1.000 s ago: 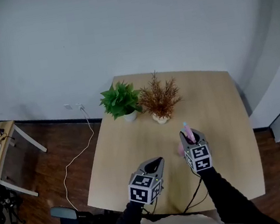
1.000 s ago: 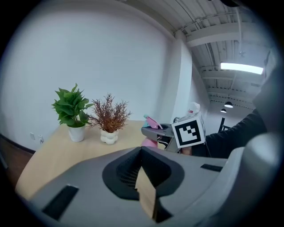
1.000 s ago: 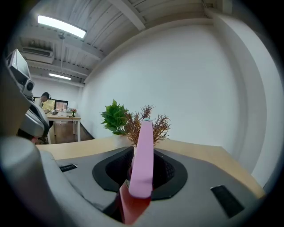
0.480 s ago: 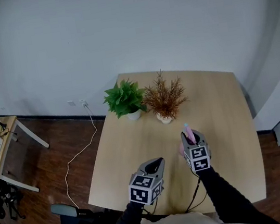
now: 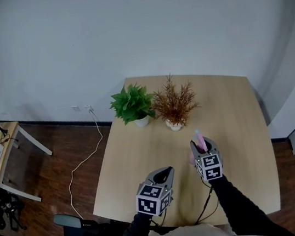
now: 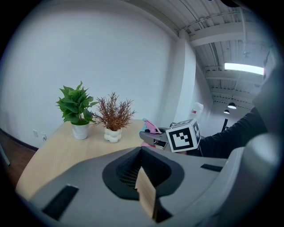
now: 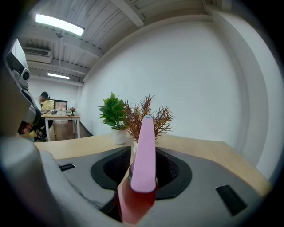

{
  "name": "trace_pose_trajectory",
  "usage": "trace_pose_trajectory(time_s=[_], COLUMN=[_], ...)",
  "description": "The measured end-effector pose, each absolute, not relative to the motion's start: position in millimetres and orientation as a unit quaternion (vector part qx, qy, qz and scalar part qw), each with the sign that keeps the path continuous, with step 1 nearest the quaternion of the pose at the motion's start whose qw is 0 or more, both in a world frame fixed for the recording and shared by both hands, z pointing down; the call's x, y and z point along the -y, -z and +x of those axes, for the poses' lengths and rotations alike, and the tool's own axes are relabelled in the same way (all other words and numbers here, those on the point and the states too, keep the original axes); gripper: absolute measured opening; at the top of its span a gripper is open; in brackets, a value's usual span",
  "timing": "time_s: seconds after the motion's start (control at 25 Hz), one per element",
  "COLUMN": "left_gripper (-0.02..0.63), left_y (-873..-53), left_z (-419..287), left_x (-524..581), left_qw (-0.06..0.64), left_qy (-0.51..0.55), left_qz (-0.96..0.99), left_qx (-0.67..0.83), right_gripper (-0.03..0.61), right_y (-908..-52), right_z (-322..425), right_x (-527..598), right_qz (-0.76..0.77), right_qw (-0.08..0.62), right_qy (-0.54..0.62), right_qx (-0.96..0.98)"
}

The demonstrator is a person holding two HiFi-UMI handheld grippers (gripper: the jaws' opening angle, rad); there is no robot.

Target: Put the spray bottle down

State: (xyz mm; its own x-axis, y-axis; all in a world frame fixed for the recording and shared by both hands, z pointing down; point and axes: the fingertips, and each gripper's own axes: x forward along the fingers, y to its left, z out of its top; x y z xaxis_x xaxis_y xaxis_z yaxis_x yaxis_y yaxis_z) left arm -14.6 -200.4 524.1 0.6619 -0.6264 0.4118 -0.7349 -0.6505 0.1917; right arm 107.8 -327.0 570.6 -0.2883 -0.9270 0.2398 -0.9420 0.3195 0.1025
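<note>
A pink spray bottle stands upright between the jaws of my right gripper, low over the wooden table near its front middle. In the right gripper view the bottle's pink head and reddish body fill the gap. The jaws are opening, and the pads still look to be against the bottle. My left gripper hovers to the left near the front edge, shut with nothing in it; its tan pads meet. From the left gripper view the bottle pokes out of the right gripper.
A green potted plant and a brown dried plant stand at the table's back, beyond the bottle. A white cable runs over the dark floor at left, by a small side table. A person sits at a far desk.
My right gripper has sunk slightly toward the table with the bottle in it. The left gripper has stayed where it was.
</note>
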Motion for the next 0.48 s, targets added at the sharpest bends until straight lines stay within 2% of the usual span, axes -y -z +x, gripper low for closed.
trace_pose_trajectory(time_s=[0.08, 0.16, 0.48], left_gripper=[-0.009, -0.009, -0.009], left_y=[-524.6, -524.2, -522.8], left_z=[-14.9, -15.9, -19.6], left_x=[199.5, 198.9, 191.4], left_qw=[0.174, 0.174, 0.174], left_qy=[-0.157, -0.156, -0.154], left_qz=[0.895, 0.895, 0.894], left_qx=[0.38, 0.381, 0.383], right_gripper=[0.183, 0.216, 0.221], right_y=[-575.1, -575.1, -566.8], right_z=[105.2, 107.1, 134.2], right_x=[324.5, 322.2, 268.8], right_qz=[0.574, 0.575, 0.602], right_qw=[0.126, 0.121, 0.086], right_qy=[-0.044, -0.05, -0.078], right_qx=[0.808, 0.807, 0.79])
